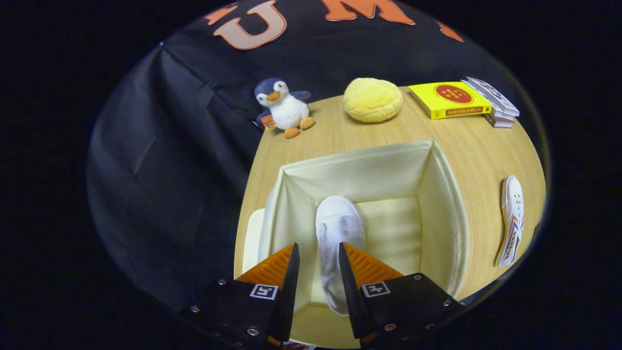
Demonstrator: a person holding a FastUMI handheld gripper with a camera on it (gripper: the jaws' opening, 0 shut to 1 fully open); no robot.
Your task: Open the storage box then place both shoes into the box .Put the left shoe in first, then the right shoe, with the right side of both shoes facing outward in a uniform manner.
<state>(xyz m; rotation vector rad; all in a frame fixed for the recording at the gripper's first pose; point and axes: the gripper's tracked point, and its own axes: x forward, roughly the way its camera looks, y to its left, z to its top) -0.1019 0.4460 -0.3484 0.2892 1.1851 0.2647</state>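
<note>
Cream fabric lines the storage box [440, 194], which stands open on the wooden bench [466, 146] directly below and ahead of the tool [318, 257]. Between the tool's two fingers sits a white shoe [337, 228], toe pointing away from the tool toward the far wall of the box, its heel end down between the finger bases. The left finger stands apart from the shoe, with a gap of cream lining between them; whether the right finger touches it cannot be told, so I cannot say if the tool grips the shoe or has let it go. Each finger base carries a small square black-and-white marker.

Well off to the right of the tool, outside the box, a second white shoe [511, 221] lies on its side on the bench, with striped trim along its lower part. Beyond the box, at the far edge of the bench, stand a plush penguin [283, 107], a round yellow cushion [372, 99] and a yellow book [449, 99] with a red oval on its cover; its writing is too small to read. Just beside the book lies a small stack of pale books [495, 104].
</note>
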